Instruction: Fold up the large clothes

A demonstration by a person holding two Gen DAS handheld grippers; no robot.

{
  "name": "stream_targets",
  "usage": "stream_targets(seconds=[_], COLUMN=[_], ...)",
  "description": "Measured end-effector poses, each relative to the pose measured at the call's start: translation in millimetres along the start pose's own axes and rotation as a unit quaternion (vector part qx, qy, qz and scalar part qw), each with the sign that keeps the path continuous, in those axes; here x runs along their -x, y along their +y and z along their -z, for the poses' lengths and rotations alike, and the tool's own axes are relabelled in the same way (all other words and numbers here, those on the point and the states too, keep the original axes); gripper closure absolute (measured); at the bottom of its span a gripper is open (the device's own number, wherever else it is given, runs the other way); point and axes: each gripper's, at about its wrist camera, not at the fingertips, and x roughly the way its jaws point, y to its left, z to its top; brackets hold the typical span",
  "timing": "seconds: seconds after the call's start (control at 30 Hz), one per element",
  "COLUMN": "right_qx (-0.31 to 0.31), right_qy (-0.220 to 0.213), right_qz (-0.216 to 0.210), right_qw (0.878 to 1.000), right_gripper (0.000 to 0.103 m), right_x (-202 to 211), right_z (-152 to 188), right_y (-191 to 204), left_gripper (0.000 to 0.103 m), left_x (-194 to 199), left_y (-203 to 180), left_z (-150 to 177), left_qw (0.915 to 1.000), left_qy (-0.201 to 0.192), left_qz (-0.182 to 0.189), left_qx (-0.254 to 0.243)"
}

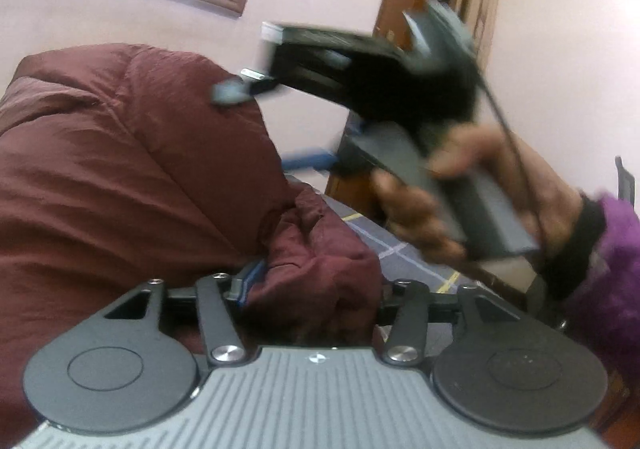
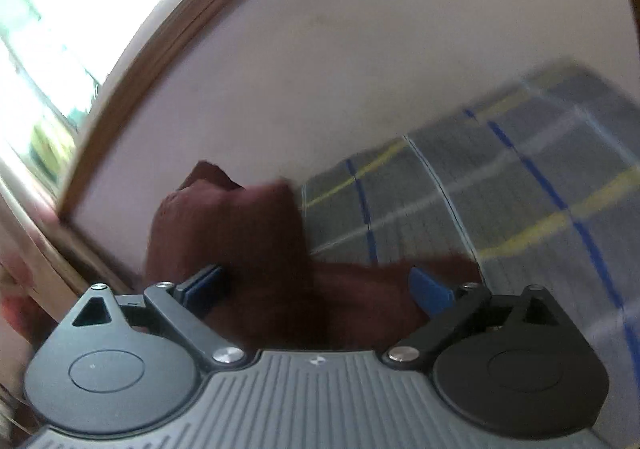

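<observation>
Left gripper [image 1: 310, 285]: jaws partly apart, a bunched fold of the maroon puffer jacket [image 1: 132, 169] between them; whether the pads press it cannot be told.
Right gripper [image 2: 316, 285]: jaws spread wide, blue pads [image 2: 432, 291] clear of the cloth lying between them; image blurred.
Jacket position: heaped across the left and centre of the left wrist view, on the plaid bedsheet [image 2: 520, 189].
Right hand [image 1: 460, 201]: gripping its tool's handle, right of frame.

The right gripper [image 1: 244, 61], blurred, is raised at two o'clock in the left wrist view, jaws spread wide, gripped by a hand [image 1: 460, 189] in a purple sleeve. The left gripper [image 1: 312, 289] has jaws part open around fabric.
</observation>
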Motion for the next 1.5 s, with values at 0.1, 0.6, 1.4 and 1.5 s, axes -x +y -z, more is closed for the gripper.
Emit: stream_targets(seconds=[0.1,0.6,1.4,1.5], right_qx=[0.09,0.092,0.091,0.051], right_qy=[0.022,0.003,-0.023,-0.026], right_qz=[0.03,0.085,0.004,0.012], right_qw=[0.995,0.992,0.996,0.998], right_gripper=[0.067,0.097,0.077,0.077], right_x=[-17.0,40.5,52.0,58.5], right_z=[2.0,48.1,85.1,108.1], right_y=[31.1,9.2,22.9,-4.1], left_gripper=[0.048,0.055,0.028,0.028], left_x=[5.7,53.0,42.2,30.9], left_y=[-3.2,106.0,73.7,68.6], left_z=[-5.6,-38.2,-41.1,-32.4], left_qw=[0.9999,0.993,0.9973,0.9975], left_qy=[0.001,-0.031,-0.035,-0.031], left_qz=[-0.001,-0.077,-0.019,0.005], left_qx=[-0.013,0.084,0.061,0.063])
